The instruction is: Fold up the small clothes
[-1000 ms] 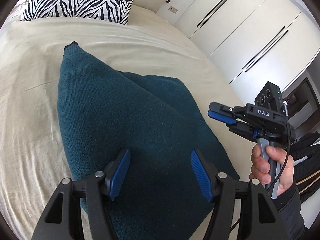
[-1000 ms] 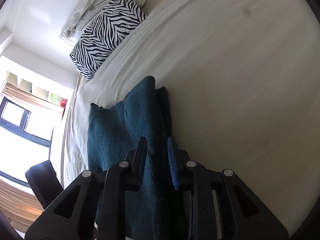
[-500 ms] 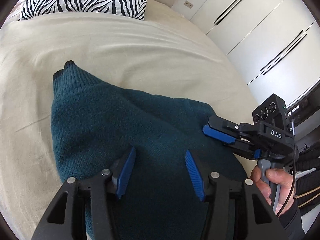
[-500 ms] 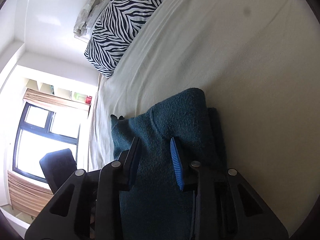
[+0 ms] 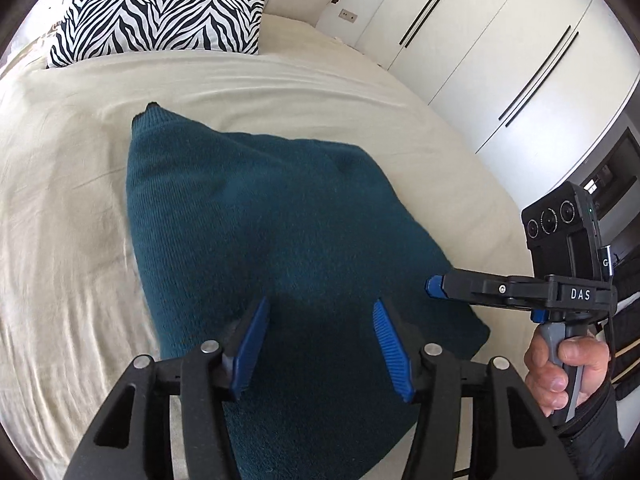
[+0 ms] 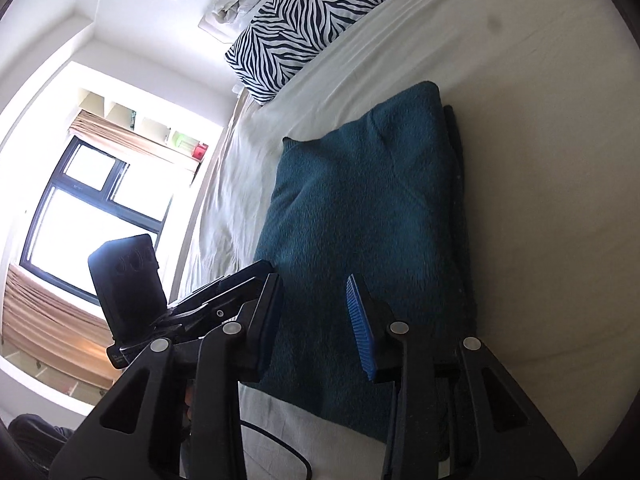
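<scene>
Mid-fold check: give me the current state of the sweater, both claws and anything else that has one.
teal sweater: folded, lying flat on the bed, not gripped.
left claw: open, over the sweater's near edge.
right claw: open, has just been opening, nothing pinched.
zebra pillow: lying at the bed's head.
wardrobe doors: closed.

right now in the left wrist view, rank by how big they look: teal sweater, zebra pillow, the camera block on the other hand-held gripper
1. teal sweater, by far the largest
2. zebra pillow
3. camera block on the right hand-held gripper, smallest

The pillow lies farther from the lens than the sweater, so its true size may be understated.
</scene>
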`<state>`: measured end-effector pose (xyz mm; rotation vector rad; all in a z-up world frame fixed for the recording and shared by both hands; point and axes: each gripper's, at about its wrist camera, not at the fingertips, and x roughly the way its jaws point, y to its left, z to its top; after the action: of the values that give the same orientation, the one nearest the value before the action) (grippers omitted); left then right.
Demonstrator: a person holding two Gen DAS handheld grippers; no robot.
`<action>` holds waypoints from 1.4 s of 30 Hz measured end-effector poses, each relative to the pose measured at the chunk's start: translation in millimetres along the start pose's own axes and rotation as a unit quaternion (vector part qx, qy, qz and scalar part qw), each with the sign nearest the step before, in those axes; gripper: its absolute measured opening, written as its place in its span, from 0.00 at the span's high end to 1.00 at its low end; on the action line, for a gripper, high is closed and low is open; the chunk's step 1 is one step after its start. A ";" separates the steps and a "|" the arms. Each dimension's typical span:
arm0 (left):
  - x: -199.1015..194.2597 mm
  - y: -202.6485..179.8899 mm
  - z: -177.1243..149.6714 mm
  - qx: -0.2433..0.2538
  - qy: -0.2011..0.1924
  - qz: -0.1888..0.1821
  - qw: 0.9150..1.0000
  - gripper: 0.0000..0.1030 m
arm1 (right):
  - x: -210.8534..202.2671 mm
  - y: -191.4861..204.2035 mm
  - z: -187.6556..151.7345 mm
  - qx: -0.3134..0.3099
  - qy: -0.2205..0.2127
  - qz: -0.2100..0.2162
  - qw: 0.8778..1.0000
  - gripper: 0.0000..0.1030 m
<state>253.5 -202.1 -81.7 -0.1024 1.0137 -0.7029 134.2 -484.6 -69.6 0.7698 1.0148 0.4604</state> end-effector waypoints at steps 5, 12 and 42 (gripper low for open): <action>8.4 -2.3 -9.1 0.000 -0.009 0.003 1.000 0.44 | -14.1 -49.6 -32.9 0.056 -0.030 0.028 0.998 0.72; -44.4 13.5 -11.2 -0.052 -0.054 -0.027 0.997 0.35 | -49.8 -32.7 -48.9 0.034 -0.054 -0.023 0.998 0.59; -12.0 89.6 18.4 -0.185 0.070 -0.081 0.977 0.60 | 33.8 -4.3 48.1 0.003 0.028 -0.117 0.993 0.79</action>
<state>308.3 -129.7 -97.8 -0.4686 1.2756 -0.6685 192.6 -481.9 -77.7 0.6370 1.1430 0.2785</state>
